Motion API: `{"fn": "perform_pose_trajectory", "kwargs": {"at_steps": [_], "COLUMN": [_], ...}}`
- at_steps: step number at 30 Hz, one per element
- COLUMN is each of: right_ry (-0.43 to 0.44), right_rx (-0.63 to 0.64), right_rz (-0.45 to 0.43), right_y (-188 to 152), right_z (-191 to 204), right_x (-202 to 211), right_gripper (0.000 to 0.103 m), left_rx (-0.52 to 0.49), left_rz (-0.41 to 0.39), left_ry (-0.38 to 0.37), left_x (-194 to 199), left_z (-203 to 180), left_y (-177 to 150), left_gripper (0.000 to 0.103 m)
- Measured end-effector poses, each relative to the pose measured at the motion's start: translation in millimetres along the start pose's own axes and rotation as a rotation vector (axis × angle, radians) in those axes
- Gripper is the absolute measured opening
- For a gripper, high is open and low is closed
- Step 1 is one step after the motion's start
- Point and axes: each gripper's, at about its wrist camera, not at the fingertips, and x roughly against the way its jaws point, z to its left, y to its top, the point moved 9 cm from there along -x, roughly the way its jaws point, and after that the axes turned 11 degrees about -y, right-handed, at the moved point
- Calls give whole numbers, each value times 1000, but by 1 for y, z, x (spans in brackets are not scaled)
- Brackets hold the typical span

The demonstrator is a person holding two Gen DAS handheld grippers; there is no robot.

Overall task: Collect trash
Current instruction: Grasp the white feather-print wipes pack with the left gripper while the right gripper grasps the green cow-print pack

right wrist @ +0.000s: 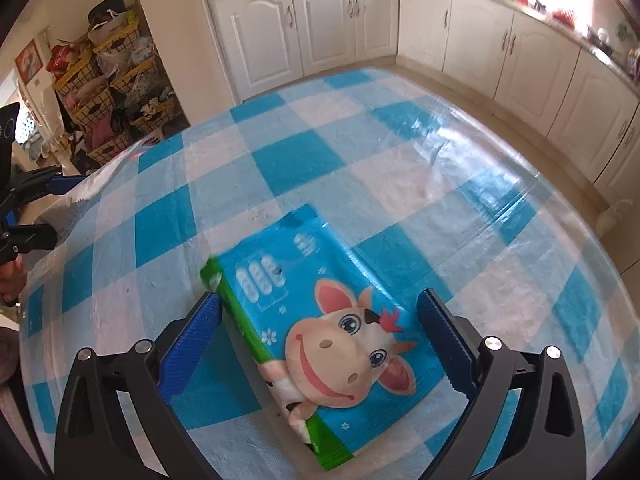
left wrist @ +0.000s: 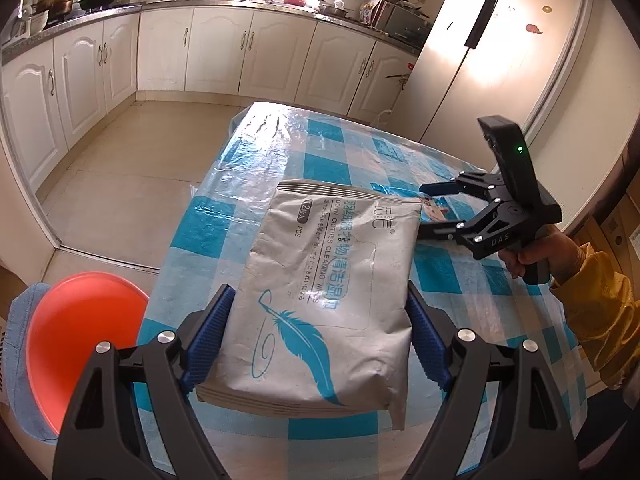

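A grey wet-wipes pack with a blue feather print [left wrist: 320, 304] sits between the blue pads of my left gripper [left wrist: 318, 336], which grips it by its sides above the table. A blue snack wrapper with a cartoon cow [right wrist: 320, 332] lies flat on the checked tablecloth [right wrist: 280, 160]. My right gripper [right wrist: 320, 340] is open, one pad on each side of the wrapper, not pinching it. The right gripper also shows in the left wrist view [left wrist: 428, 208], low over the table beyond the pack, with a bit of the wrapper [left wrist: 436, 204] between its fingers.
An orange basin [left wrist: 80, 340] on a blue cloth sits left of the table, below its edge. White kitchen cabinets [left wrist: 224, 52] line the far walls and a fridge [left wrist: 500, 52] stands at the right. Wire baskets of clutter [right wrist: 112, 92] stand beyond the table's left end.
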Motion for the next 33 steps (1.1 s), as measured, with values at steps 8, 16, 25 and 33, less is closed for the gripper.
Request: {"fn": "perform_pose_trajectory", "kwargs": {"at_steps": [8, 16, 25, 33], "right_ry": [-43, -111, -184, -224], "right_rx": [9, -75, -209, -315], "right_rz": [-16, -52, -62, -72], "right_y": [-15, -20, -24, -38], "right_z": [31, 33, 29, 33], "right_x": [12, 18, 25, 39], "right_gripper": [97, 73, 57, 53], "left_rx": [4, 6, 9, 5], "left_rz": [-4, -16, -32, -41], "left_ry": [-8, -14, -8, 2], "left_x": [-2, 4, 13, 24], "left_z": [3, 5, 5, 3], "left_y": [0, -1, -6, -14], "left_gripper": [82, 82, 82, 82]}}
